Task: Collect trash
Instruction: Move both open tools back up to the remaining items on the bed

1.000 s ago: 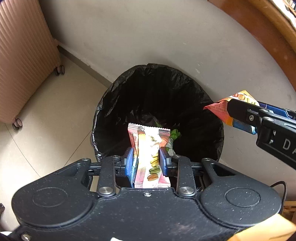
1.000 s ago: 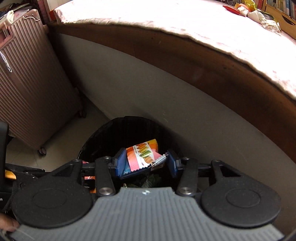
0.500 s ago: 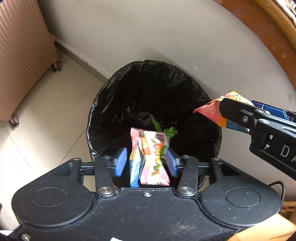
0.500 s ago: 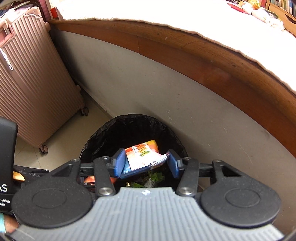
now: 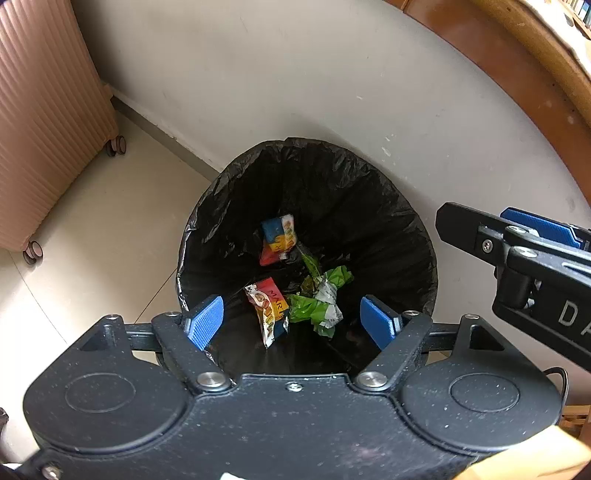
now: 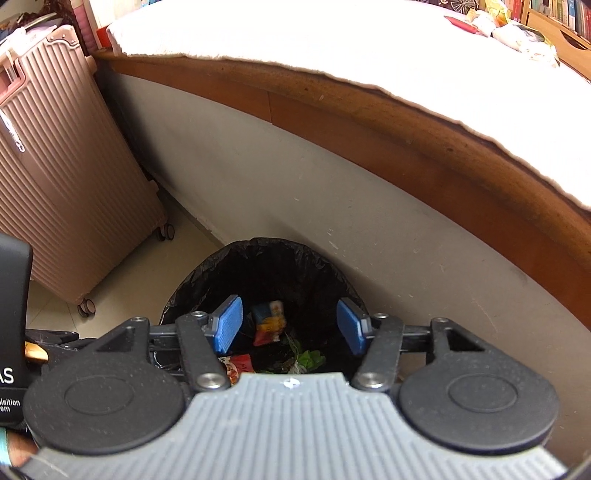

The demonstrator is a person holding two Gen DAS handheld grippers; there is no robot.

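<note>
A bin lined with a black bag (image 5: 388, 206) (image 6: 207, 269) stands on the floor against the grey wall. Inside lie a red-and-white snack wrapper (image 5: 269, 310) (image 6: 238, 365), an orange-and-blue wrapper (image 5: 277, 240) (image 6: 267, 321) and crumpled green wrappers (image 5: 317, 299) (image 6: 308, 360). My left gripper (image 5: 293, 321) hangs over the bin, jaws opening, nothing between its blue pads. My right gripper (image 6: 290, 326) is also above the bin, jaws opening and empty; it shows at the right of the left wrist view (image 5: 517, 236).
A pink ribbed suitcase (image 5: 40, 122) (image 6: 62, 177) on wheels stands to the left on the pale tiled floor (image 5: 92, 251). A wooden bed frame (image 6: 406, 122) with a white cover (image 6: 332, 48) runs above the wall. More litter (image 6: 517, 33) lies at the bed's far end.
Both grippers have opened. The snack wrapper left the left jaws and the orange-and-blue wrapper left the right jaws; both now lie in the bin.
</note>
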